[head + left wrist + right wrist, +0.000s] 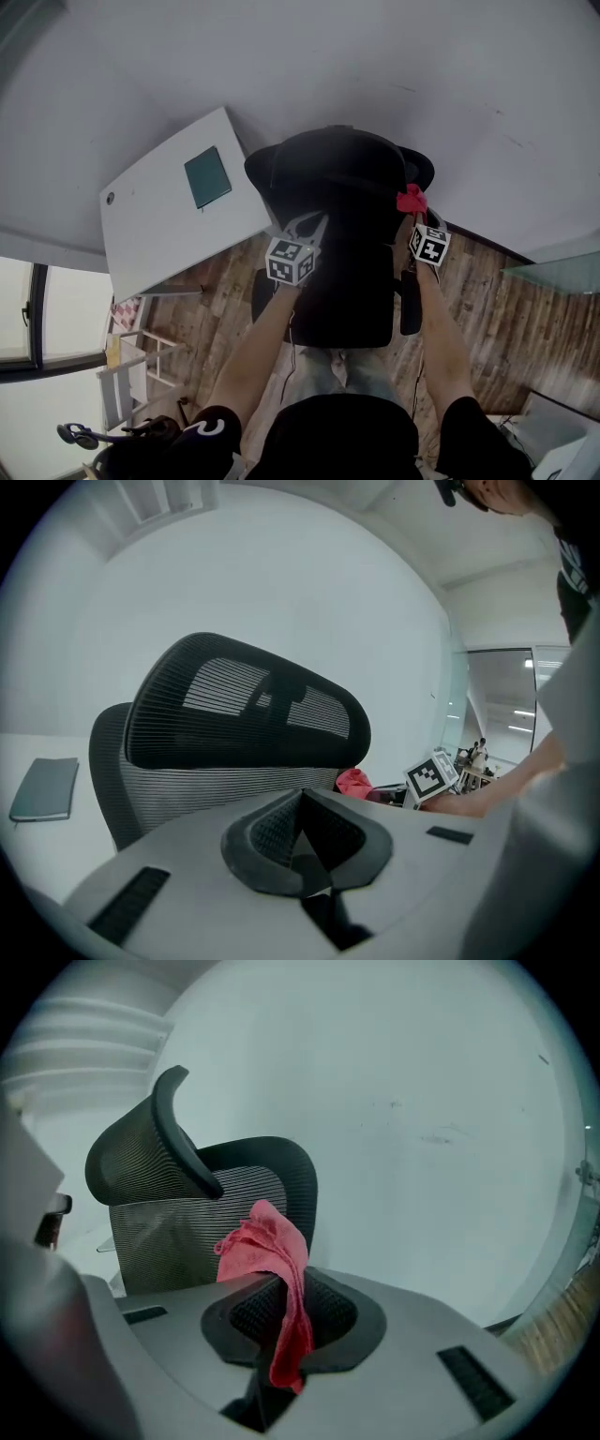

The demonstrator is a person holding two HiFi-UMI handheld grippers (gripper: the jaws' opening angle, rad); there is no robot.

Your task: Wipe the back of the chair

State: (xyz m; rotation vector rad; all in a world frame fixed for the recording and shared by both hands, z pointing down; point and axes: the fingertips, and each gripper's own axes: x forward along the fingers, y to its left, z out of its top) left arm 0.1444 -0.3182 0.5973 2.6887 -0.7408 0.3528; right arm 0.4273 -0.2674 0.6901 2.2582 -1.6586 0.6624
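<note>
A black mesh office chair [349, 187] stands below me with its headrest [246, 705] above the ribbed backrest [216, 789]. My right gripper [281, 1288] is shut on a red cloth [267, 1246], whose upper part bunches above the jaws while a tail hangs down. In the head view the red cloth [412, 199] sits at the right edge of the chair's back, just ahead of the right gripper [416, 217]. My left gripper [302, 803] is shut with nothing in it, a short way from the backrest's left side [309, 225].
A white desk [150, 234] with a dark teal notebook [207, 176] stands left of the chair. A white wall is close behind. The wooden floor [506, 328] runs to the right, and a white rack [127, 375] stands at the lower left.
</note>
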